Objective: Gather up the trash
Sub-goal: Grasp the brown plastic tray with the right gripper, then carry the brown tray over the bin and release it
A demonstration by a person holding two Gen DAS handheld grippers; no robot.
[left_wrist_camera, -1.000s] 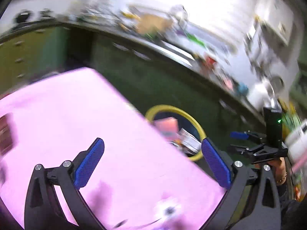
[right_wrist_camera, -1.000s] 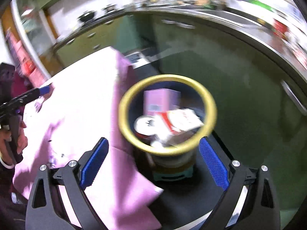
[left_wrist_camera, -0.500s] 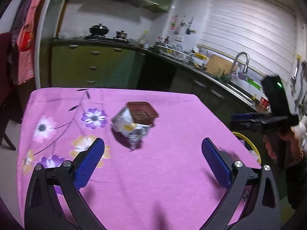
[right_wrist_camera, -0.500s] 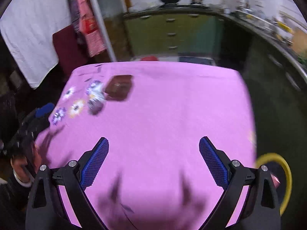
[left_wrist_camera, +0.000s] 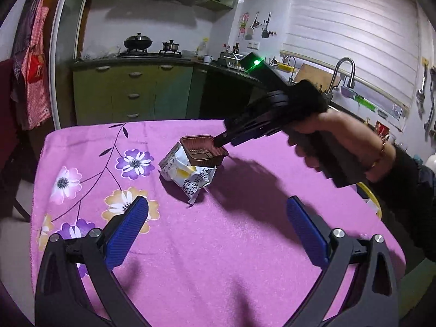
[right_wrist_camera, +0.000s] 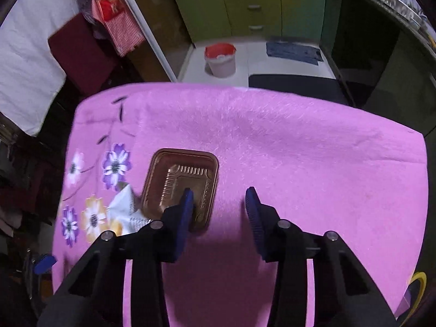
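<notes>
brown ribbed tray (right_wrist_camera: 181,182) upright, empty | right tool (right_wrist_camera: 219,200) closing astride its wall, ungripped | left tool (left_wrist_camera: 218,218) apart

cloth (left_wrist_camera: 245,231): pink-magenta, printed with purple, white and orange flowers on thin dark stems along one side
tray (right_wrist_camera: 181,185): glossy brown, ribbed floor
wrapper (left_wrist_camera: 188,174): white and silver, yellow patch, dark printed characters
left gripper (left_wrist_camera: 218,223): black frame, blue ridged pads, silver screws
right gripper (right_wrist_camera: 219,204): black frame, blue ridged pads; green light on its body
cabinets (left_wrist_camera: 130,92): olive green, pale handles
bin (left_wrist_camera: 373,201): yellow rim
bucket (right_wrist_camera: 220,60): whitish, red lid
apron (left_wrist_camera: 34,81): red-and-white check
blind (left_wrist_camera: 354,32): white slats
mat (right_wrist_camera: 294,51): blue
sleeve (left_wrist_camera: 414,190): black
</notes>
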